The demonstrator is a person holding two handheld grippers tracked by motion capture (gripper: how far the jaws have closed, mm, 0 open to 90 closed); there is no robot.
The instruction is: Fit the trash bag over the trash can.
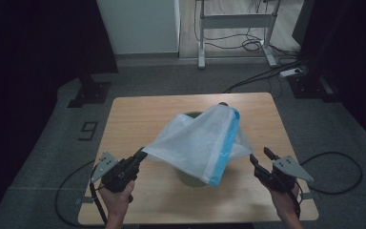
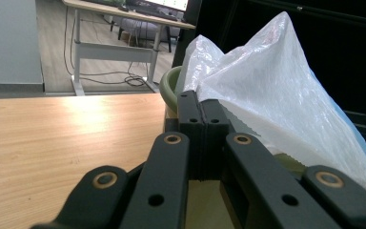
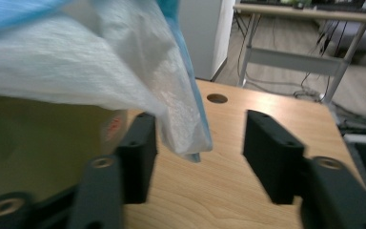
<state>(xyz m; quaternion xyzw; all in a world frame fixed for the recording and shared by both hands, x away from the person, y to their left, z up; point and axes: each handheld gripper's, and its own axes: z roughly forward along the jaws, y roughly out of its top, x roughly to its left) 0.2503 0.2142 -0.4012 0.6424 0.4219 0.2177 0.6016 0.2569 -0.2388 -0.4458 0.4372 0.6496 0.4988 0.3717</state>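
At lower left of the high view, the left gripper (image 1: 140, 155) has its jaws closed on a corner of the bag (image 1: 200, 140), pinching the white plastic, as the left gripper view confirms. The bag, with 1 blue edge, is draped over a green bin (image 1: 190, 177) at the centre of the table (image 1: 133, 119). At lower right, the right gripper (image 1: 261, 157) sits just beside the bag, its 2 jaws spread wide and holding nothing.
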